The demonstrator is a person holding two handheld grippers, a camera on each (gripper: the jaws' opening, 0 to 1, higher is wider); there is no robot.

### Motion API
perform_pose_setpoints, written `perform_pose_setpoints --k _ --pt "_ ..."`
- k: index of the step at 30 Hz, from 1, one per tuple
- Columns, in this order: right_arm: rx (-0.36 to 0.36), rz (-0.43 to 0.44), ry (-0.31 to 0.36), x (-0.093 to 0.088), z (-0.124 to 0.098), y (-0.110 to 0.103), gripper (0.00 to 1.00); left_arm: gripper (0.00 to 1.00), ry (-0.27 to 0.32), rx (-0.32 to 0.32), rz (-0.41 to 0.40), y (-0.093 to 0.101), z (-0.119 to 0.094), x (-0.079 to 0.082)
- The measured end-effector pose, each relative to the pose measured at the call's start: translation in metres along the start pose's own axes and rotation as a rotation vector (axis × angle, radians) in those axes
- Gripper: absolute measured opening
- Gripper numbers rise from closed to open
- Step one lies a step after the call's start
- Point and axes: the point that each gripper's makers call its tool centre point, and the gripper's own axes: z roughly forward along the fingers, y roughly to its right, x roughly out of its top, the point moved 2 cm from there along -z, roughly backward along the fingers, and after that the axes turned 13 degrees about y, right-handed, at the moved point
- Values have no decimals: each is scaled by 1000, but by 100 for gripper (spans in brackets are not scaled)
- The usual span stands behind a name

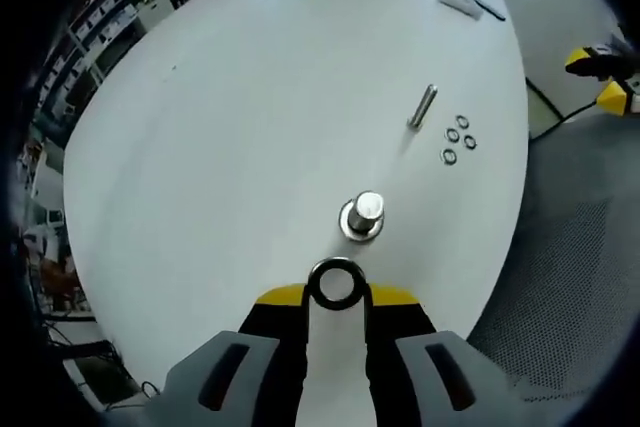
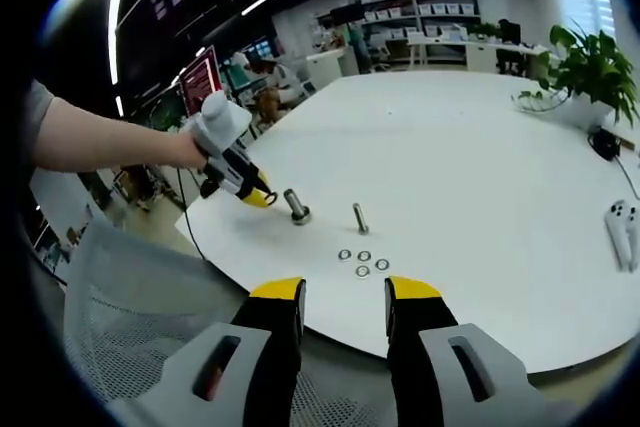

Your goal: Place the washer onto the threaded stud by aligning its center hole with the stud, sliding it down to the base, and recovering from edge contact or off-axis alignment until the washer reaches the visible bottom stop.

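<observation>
My left gripper view hangs close above the threaded stud (image 1: 362, 215); my right gripper view faces it from across the bench (image 2: 470, 177).

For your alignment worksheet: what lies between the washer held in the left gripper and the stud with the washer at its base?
Nothing: in the left gripper view, bare white table separates the held washer from the stud.

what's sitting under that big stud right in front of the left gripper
The stud stands on a wider round metal base on the white table. Whatever lies beneath the base is covered. The left gripper holds a washer short of it.
</observation>
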Motion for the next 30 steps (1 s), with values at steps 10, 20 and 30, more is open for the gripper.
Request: perform_pose_setpoints --k 10,20,30 --pt "1 1 2 1 0 0 34 18 38 -32 35 5 -6 25" --pt "-2 3 4 1 0 1 34 18 45 -60 61 5 8 39" --pt "-2 7 6 1 0 1 34 18 14 -68 100 4 18 38"
